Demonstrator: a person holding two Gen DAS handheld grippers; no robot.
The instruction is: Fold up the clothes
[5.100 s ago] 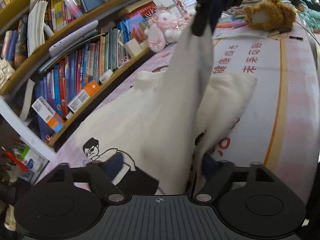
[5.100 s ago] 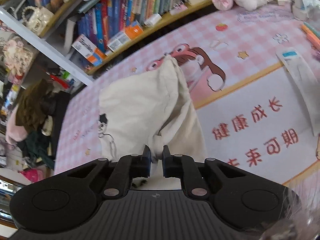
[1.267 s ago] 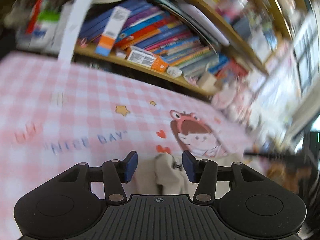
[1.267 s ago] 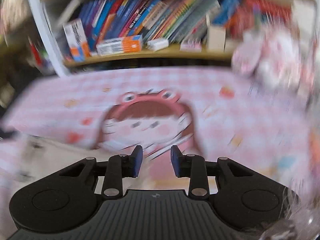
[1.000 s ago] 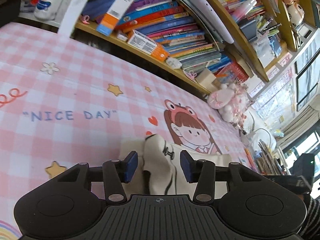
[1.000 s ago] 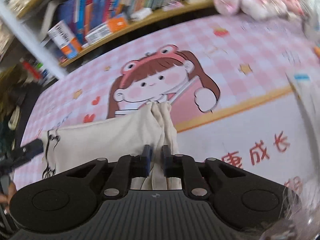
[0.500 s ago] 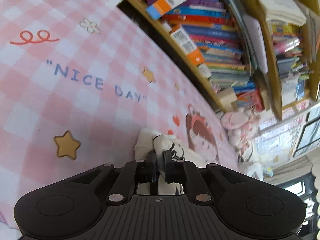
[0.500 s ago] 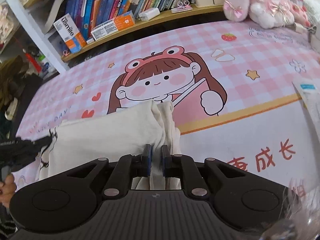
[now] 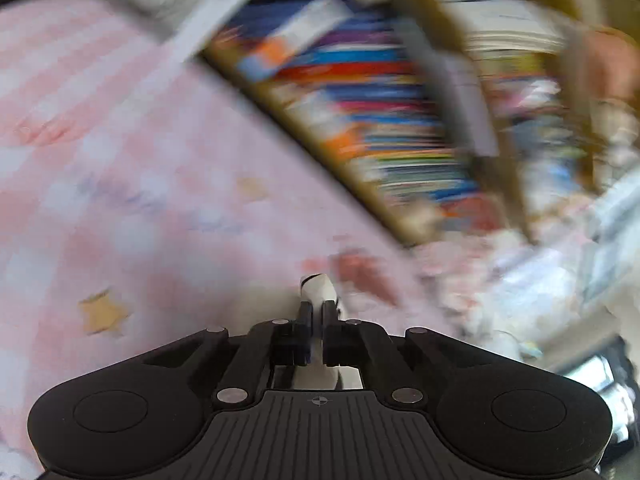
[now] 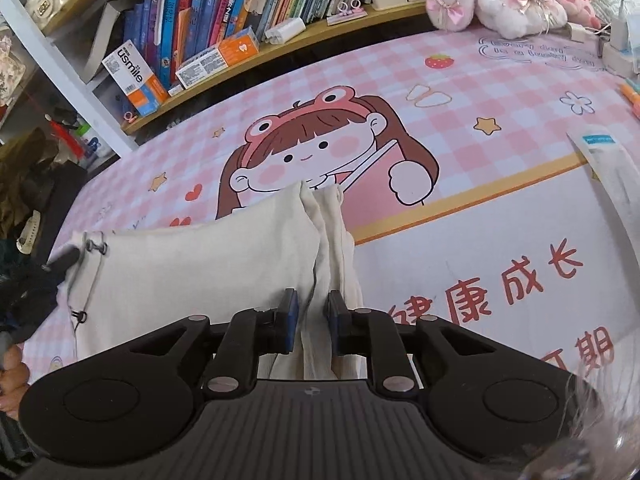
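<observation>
Cream garment (image 10: 208,264) lies spread on the pink checked mat (image 10: 500,92), stretched between your two grips, its top edge just below the frog-hat girl print (image 10: 316,140). Change from half a second ago: your right hand-held gripper (image 10: 313,312) has eased from clamped to slightly parted, bunched cloth still sitting between its pads. Your left hand-held gripper (image 9: 316,312) stays pinched on a cloth corner, and its view has gone from sharp to heavily blurred, so that side is swinging fast. My read: right end is being let go while left carries its corner across. Fold stage can't be settled from this. Bookshelf (image 10: 240,20) sits behind the girl print.
</observation>
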